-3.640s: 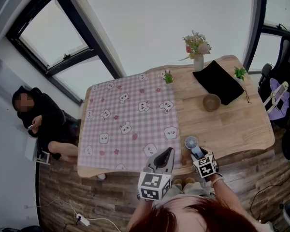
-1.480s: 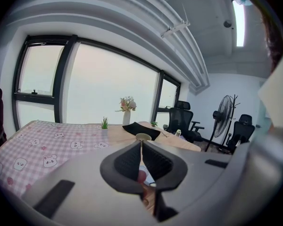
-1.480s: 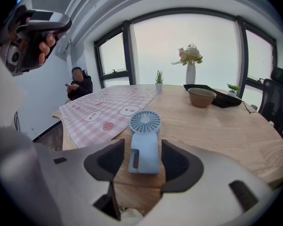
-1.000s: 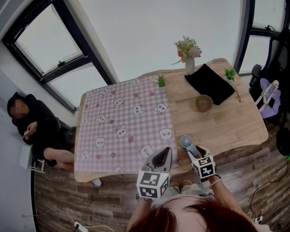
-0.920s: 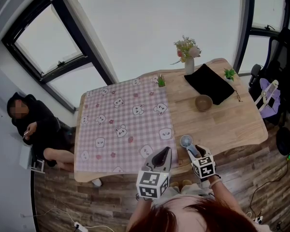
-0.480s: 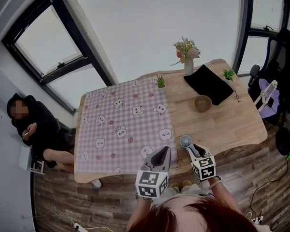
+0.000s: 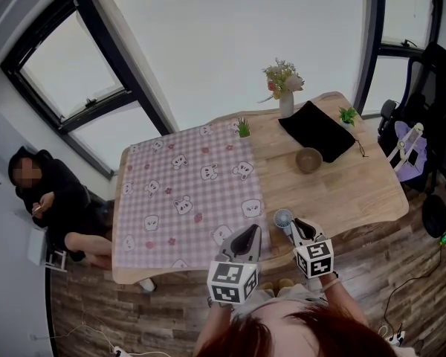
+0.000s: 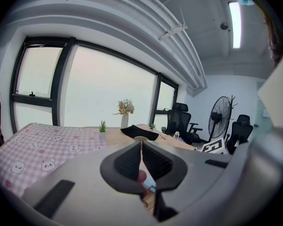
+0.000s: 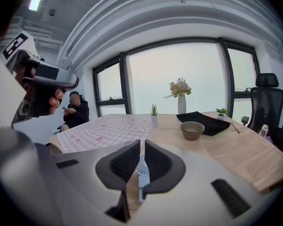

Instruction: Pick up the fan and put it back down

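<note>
Right gripper (image 7: 297, 227) jaws just closed, pinching the fan (image 7: 283, 219) by its handle, probably clear of the table (image 7: 349, 192). Left gripper (image 7: 250, 235) pressed together, empty.

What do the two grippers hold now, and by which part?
The right gripper, whose jaws have just been closing, grips the fan by its handle, below the round head. The left gripper is shut and empty.

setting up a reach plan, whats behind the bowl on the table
Right behind the bowl lies a black pouch, with a vase of flowers further back. The bowl covers the pouch's near edge, so whether they touch cannot be seen.
</note>
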`<state>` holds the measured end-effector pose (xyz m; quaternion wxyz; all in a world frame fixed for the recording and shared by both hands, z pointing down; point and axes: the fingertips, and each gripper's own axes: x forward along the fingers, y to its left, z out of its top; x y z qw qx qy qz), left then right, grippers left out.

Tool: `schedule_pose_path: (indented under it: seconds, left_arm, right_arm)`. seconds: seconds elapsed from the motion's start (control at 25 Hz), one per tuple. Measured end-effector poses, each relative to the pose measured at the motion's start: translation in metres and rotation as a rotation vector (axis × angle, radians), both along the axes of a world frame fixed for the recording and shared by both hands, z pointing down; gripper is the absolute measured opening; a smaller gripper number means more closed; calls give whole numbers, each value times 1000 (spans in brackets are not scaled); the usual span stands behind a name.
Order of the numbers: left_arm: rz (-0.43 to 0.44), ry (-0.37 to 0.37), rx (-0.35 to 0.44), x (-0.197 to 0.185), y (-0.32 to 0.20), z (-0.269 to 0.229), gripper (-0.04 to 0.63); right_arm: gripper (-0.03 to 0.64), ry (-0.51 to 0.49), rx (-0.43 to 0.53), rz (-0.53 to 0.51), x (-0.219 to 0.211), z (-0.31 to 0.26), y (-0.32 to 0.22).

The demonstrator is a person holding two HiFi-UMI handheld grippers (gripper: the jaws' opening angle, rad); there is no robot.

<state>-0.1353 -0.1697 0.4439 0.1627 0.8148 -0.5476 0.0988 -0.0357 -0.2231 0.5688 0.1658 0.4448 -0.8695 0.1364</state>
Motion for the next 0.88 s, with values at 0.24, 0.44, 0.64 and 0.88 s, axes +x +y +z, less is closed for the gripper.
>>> schedule_pose_path:
  seconds: [0.24,0.44,0.64,0.88]
  left_arm:
    - [0,-1,7,2,-1,-2,14]
    - [-1,-1,9,1,-3,-3,14]
    - [-3,-1,10,-1,-2,-3,14]
    - [-4,-1,16,1,-1,-5,14]
  right_arm:
    - [6,-28,32,27,5,-18,-2]
    - [0,-55,53,27,5,-33,-4]
    - [0,-86,76,24,4,-49,-2]
    - [0,-118,109,19,5,-69,-1]
